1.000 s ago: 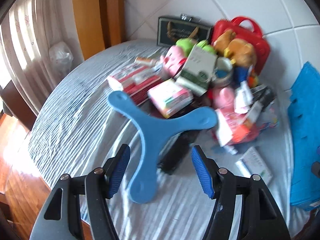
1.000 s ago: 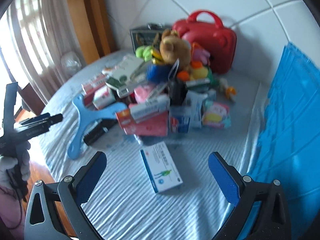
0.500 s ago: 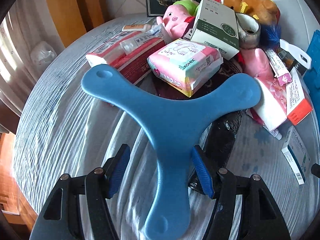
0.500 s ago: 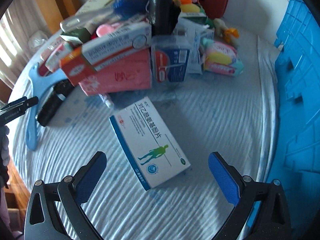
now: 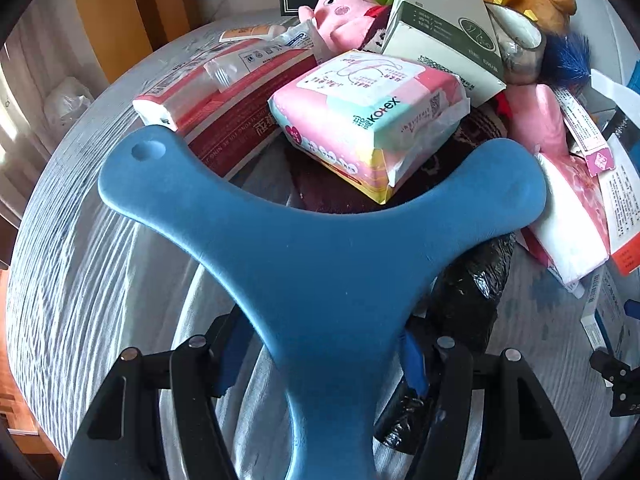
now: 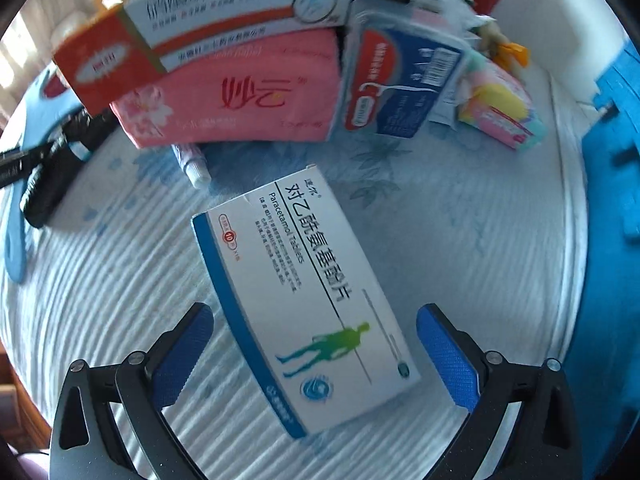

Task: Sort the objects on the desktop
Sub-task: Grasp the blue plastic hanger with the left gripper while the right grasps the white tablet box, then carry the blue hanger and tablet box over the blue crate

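A blue three-armed boomerang lies flat on the table, one arm running between the fingers of my left gripper. The jaws stand open on either side of that arm, close to it but not closed on it. A white and blue paracetamol box lies flat on the cloth. My right gripper is wide open, its pads on either side of the box's near end, not touching it.
A pile of goods fills the table's far side: a pink pad pack, a white and green box, plush toys, a pink tissue pack, a black roll. A blue crate stands at right.
Both grippers have moved forward and down. The boomerang's arm now lies deeper between the left fingers. The box now sits between the right fingers.
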The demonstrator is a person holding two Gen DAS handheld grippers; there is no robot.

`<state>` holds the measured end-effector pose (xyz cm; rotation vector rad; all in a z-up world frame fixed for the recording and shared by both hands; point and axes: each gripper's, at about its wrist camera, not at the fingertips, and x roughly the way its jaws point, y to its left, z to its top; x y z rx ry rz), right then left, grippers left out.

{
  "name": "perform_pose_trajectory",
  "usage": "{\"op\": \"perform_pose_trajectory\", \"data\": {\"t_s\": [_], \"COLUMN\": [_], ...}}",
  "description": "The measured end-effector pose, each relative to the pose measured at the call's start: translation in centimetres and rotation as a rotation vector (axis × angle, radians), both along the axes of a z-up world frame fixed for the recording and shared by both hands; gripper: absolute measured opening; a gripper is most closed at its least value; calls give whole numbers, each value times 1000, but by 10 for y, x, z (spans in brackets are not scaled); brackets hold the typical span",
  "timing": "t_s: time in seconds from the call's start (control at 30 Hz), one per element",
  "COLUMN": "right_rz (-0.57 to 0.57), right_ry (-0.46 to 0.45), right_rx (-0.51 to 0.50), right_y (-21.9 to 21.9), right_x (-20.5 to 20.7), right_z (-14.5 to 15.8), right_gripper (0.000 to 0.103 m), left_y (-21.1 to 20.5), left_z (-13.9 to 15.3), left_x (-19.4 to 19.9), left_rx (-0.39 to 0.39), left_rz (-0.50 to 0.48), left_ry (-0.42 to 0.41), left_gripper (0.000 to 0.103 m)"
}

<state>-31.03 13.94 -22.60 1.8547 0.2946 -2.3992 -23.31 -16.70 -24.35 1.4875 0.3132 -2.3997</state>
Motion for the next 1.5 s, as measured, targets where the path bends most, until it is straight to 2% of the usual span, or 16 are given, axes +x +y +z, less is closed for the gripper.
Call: {"op": "perform_pose_trajectory", "data": {"t_s": [0.1, 0.17, 0.27, 0.33, 0.4, 0.6, 0.87, 1.07, 1.2, 1.3, 1.5], "right_rz": [15, 9, -3, 1, 13, 23, 30, 42, 40, 25, -34], "right_ry": [-6, -12, -20, -17, -14, 35, 174, 311, 418, 502, 655], "right_rx": [-17, -24, -44, -78, -46, -83, -119, -124, -120, -121, -107], "right_y": [3, 6, 8, 7, 4, 2, 7, -4, -8, 0, 30], "right_x": [-7, -11, -11, -7, -3, 13, 32, 41, 59, 73, 103], "right_z": [-1, -1, 0, 5, 7, 29, 89, 144, 176, 212, 269], "right_gripper": [103, 103, 99, 84, 83, 81, 80, 80, 80, 80, 80], "left_y": [-1, -3, -6, -7, -7, -4, 0, 20, 43, 64, 113], "left_z": [1, 2, 6, 12, 21, 57, 109, 145, 169, 189, 221], "left_x": [3, 7, 14, 20, 26, 47, 81, 86, 88, 85, 72], "left_rx": [14, 37, 47, 43, 29, -54, -110, -107, -117, -124, -119], "left_rz": [8, 14, 35, 43, 51, 61, 59, 43, 4, -45, -149], "left_ry": [6, 17, 25, 35, 57, 118, 218, 280, 335, 381, 465], "left_gripper": [63, 46, 46, 46, 46, 46, 46, 46, 46, 46, 46]}}
